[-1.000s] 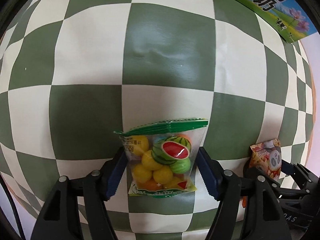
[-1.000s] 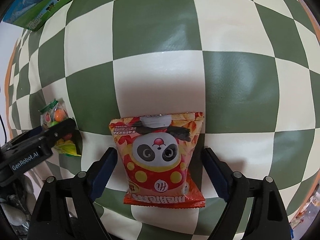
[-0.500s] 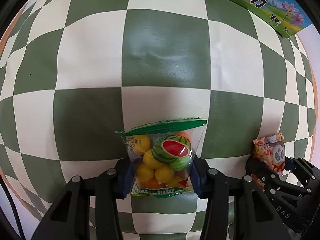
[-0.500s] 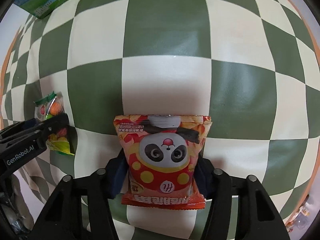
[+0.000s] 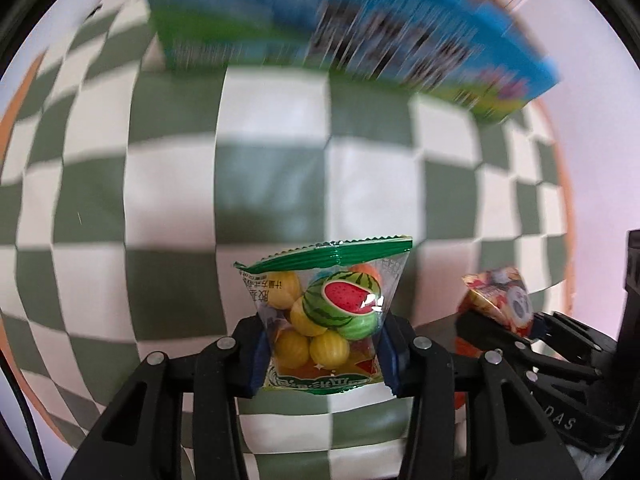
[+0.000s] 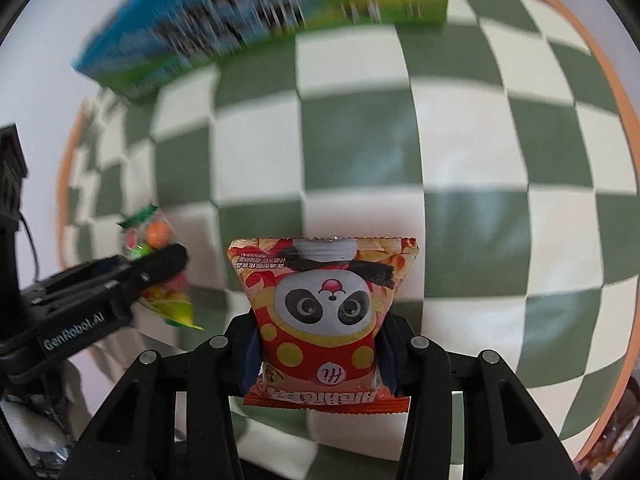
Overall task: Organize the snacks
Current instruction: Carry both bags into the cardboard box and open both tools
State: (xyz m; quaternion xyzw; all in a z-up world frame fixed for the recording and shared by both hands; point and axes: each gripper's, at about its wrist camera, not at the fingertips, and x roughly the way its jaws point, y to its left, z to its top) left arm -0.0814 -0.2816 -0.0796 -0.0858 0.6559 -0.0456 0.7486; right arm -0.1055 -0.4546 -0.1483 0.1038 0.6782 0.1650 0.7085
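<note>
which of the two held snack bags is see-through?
The fruit candy bag in the left gripper: clear film, candies visible. The panda bag in the right gripper is opaque print.

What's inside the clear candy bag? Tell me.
The candy bag holds round fruit-shaped candies, yellow, green and orange. The left tool clamps its sides, and the printed bottom band hides whatever lies lowest.

Your right tool [image 6: 320, 354] has both fingers clamped against the sides of the panda snack packet [image 6: 322, 316], which stands upright with its crimped top edge up. To your left, the left tool [image 6: 160, 270] grips the fruit candy bag [image 6: 168, 280], seen edge-on. Both packets are held over the green-and-white checkered tablecloth [image 6: 460, 152] covering the table. A blue-and-green carton [image 6: 248, 12], blurred, lies at the far side of the cloth.
</note>
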